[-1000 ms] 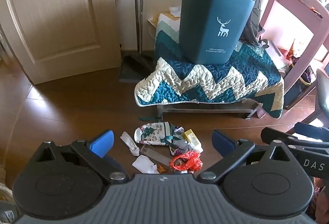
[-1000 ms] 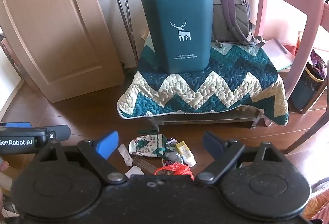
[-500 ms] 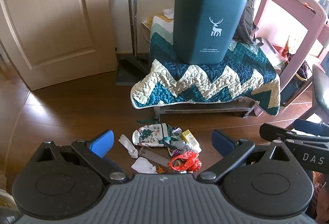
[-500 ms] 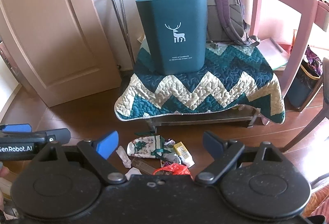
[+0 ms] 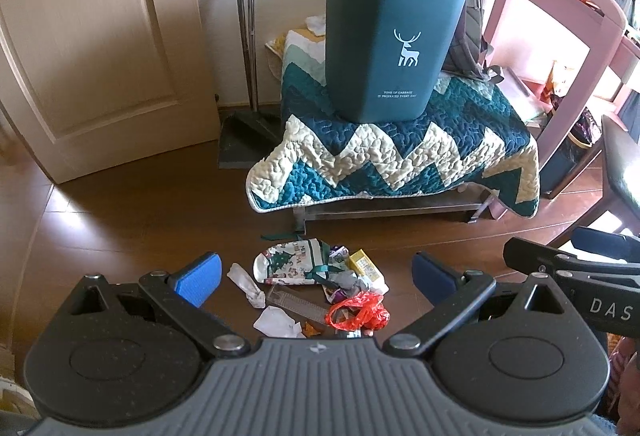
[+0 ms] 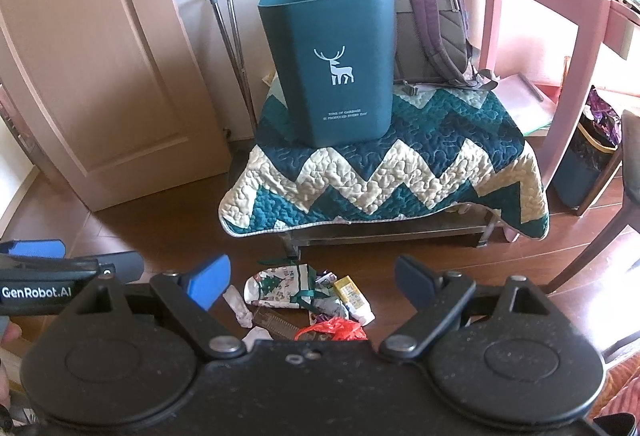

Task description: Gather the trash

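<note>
A pile of trash lies on the dark wood floor: a printed paper bag (image 5: 294, 262) (image 6: 280, 286), a red plastic bag (image 5: 358, 312) (image 6: 334, 328), a yellow carton (image 5: 364, 264) (image 6: 352, 294) and white crumpled paper (image 5: 276, 322). A dark teal bin with a deer mark (image 5: 388, 44) (image 6: 332, 64) stands upright on a quilt-covered bench (image 5: 400, 156) (image 6: 392, 172) behind the pile. My left gripper (image 5: 316, 276) and my right gripper (image 6: 312, 282) are both open and empty, held above and in front of the pile.
A beige door (image 5: 80, 36) stands at the left, with a dustpan and broom handles (image 5: 246, 124) beside it. A purple backpack (image 6: 416, 8) leans behind the bin. A pink desk frame (image 6: 560, 16) and a small bin (image 6: 588, 160) are at the right.
Both views have drifted a little, so the bin and bench sit slightly further left and the left wrist view shows more of the floor. Both grippers stay open.
</note>
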Available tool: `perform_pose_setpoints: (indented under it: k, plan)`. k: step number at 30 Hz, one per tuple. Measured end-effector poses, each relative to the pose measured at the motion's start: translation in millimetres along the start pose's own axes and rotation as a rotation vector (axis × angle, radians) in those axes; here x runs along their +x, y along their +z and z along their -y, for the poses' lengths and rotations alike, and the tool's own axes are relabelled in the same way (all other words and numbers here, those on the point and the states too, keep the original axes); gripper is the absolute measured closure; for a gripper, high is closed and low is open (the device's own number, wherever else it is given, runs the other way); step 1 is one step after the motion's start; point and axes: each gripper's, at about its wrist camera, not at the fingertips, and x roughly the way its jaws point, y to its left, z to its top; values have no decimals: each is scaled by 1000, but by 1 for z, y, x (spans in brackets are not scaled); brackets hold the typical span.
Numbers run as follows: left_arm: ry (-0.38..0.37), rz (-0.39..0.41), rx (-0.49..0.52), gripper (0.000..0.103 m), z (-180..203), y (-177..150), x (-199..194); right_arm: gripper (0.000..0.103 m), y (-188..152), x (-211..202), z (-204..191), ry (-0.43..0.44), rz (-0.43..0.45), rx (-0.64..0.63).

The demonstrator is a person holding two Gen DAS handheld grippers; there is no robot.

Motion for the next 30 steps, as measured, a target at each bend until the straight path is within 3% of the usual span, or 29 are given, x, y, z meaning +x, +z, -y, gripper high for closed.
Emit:
perform_pose_setpoints:
  k: [30]
  plan:
    - [-2, -37, -26, 1, -6, 2, 8, 14, 5, 11, 1, 13, -53, 4]
